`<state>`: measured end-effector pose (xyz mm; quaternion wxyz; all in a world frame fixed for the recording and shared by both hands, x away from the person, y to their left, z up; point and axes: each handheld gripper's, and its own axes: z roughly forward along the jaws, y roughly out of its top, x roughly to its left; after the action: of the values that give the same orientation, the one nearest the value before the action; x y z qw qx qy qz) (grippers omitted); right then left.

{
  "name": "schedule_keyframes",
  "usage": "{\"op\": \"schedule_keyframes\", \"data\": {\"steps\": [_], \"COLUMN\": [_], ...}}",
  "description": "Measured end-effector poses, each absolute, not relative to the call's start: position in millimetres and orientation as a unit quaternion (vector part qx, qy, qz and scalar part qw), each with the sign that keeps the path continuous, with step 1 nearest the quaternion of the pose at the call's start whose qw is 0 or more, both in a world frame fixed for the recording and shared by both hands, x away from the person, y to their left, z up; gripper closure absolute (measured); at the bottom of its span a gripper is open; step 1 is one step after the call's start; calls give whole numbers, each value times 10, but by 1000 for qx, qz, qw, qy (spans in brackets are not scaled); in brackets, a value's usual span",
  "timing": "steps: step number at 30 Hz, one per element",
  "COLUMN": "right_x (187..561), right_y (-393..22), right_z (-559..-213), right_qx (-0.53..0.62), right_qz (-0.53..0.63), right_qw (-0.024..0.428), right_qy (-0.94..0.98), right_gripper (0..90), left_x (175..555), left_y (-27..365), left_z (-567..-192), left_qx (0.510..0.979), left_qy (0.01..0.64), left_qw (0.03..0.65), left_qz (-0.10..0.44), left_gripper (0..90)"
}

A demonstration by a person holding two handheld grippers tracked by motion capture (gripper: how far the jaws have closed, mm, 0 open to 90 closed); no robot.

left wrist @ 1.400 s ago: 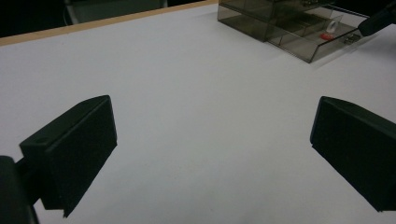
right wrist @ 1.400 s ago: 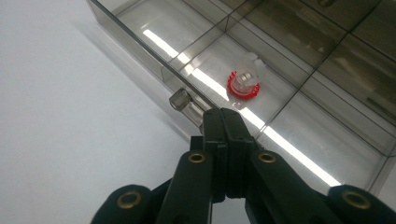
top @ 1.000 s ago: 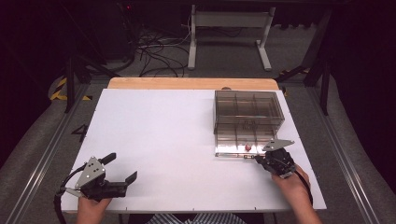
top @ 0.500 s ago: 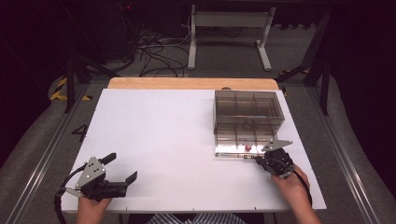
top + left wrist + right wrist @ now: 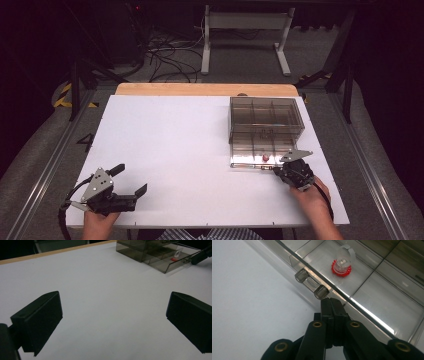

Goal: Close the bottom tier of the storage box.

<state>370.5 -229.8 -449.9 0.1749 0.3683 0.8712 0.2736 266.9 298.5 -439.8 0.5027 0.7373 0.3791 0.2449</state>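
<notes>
Smoked-plastic drawer (image 5: 260,156) juts toward the person, handle (image 5: 311,284) crosswise; right gripper (image 5: 331,300) clenched at its end. Left gripper (image 5: 113,315) released above bench (image 5: 175,150).

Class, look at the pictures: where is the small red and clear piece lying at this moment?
In the high view, the red and clear piece lies in the pulled-out drawer of the smoky plastic box, on the table's right side, just left of the right tool.
</notes>
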Motion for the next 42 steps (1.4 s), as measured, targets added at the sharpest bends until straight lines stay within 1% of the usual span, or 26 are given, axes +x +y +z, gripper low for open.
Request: {"op": "schedule_keyframes", "data": {"steps": [16,42], "right_x": [3749,3929], "right_y": [-2288,-2217], "right_z": [-4521,-4573], "right_qx": [375,395], "right_qz": [283,290], "right_qw": [188,237], "right_qy": [863,839], "right_gripper": [900,900], "left_x": [2667,2671], "left_y": [2984,2982], "left_z": [-4398,-4402], "left_qx": [736,739], "left_qy": [380,379], "left_qw": [504,501], "left_qz": [243,244], "left_gripper": [14,14]}}
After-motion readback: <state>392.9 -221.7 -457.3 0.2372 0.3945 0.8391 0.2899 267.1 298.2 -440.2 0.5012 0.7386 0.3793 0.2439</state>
